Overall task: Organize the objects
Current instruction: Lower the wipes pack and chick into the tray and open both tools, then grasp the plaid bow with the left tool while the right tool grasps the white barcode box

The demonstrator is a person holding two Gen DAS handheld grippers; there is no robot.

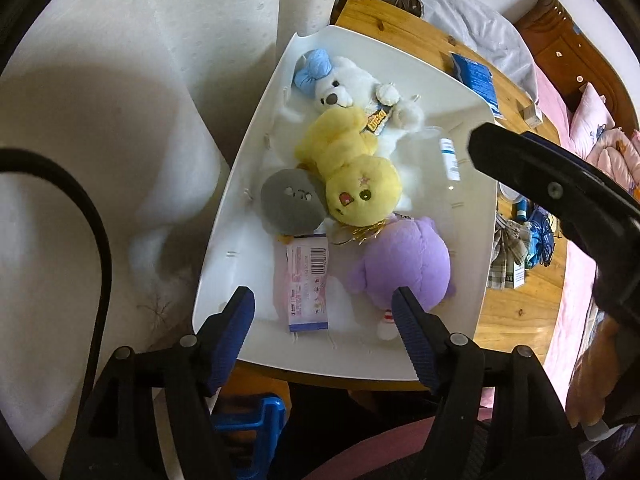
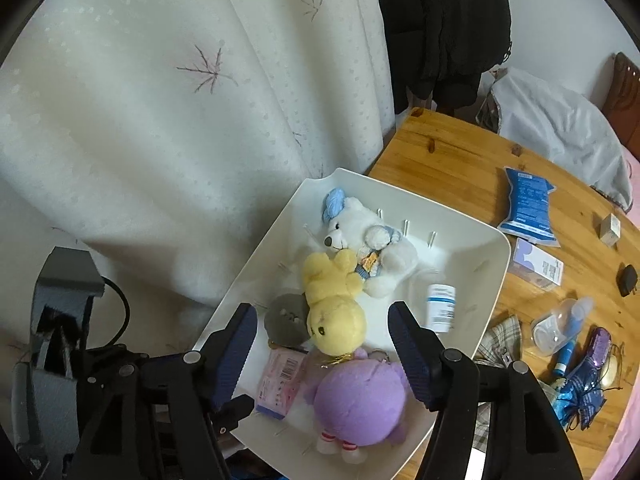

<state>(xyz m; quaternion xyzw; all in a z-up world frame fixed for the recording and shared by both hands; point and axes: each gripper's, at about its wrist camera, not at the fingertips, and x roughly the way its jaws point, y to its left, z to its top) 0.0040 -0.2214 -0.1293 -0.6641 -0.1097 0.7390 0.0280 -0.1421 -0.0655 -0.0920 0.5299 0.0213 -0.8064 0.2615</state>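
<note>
Left wrist view: left claw [image 1: 323, 307] spread wide, empty, poised above near edge of white plastic tray [image 1: 224, 240] on wooden table [image 1: 516, 304]. Inside tray, left to right: grey round plush [image 1: 289, 203], pink barcoded packet [image 1: 307, 285] lying flat, yellow plush chick [image 1: 354, 168] overlapping white plush bear with blue cap [image 1: 344, 84], purple plush [image 1: 404, 266] just below chick, small white bottle with blue label [image 1: 449, 158] near far right wall. Right wrist view: right claw [image 2: 322, 325] also released, gripping nothing, hanging over same tray [image 2: 490, 280]. Beyond tray on table: blue pouch [image 2: 528, 206], clear bottle [image 2: 560, 320].
</note>
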